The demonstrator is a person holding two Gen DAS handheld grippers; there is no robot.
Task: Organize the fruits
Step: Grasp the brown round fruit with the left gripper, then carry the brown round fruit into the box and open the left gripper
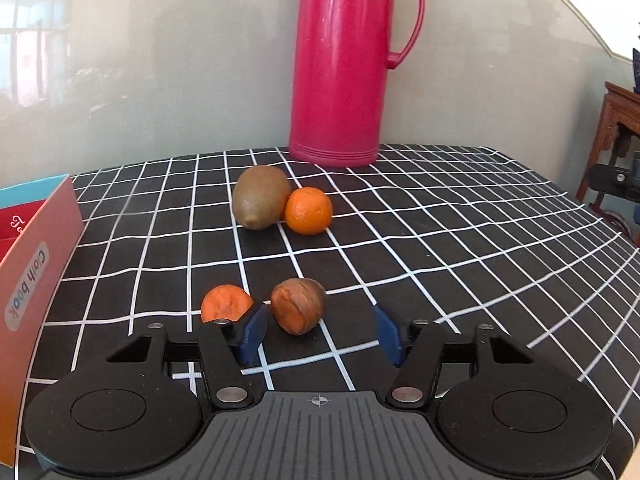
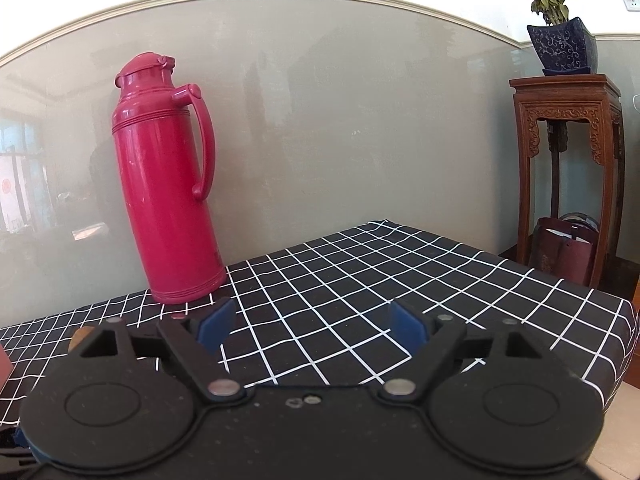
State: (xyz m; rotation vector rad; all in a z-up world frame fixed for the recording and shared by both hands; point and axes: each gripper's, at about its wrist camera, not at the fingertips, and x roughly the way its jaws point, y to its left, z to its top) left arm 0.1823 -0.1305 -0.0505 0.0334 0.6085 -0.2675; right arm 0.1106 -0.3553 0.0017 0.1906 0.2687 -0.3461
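In the left wrist view, my left gripper (image 1: 320,330) is open just above the black checked tablecloth (image 1: 440,240). A brown-and-orange wrinkled fruit (image 1: 298,305) lies just in front of the gap, close to the left finger. An orange fruit (image 1: 226,303) lies partly hidden behind that left finger. Farther back a kiwi (image 1: 261,197) touches a small mandarin (image 1: 308,210). In the right wrist view, my right gripper (image 2: 312,324) is open and empty over bare cloth; no fruit shows there.
A tall pink thermos (image 1: 344,60) stands at the back by the wall; it also shows in the right wrist view (image 2: 168,184). A "Cloth book" box (image 1: 28,280) stands at the left. A wooden stand (image 2: 568,168) with a potted plant (image 2: 560,28) is beyond the table's right edge.
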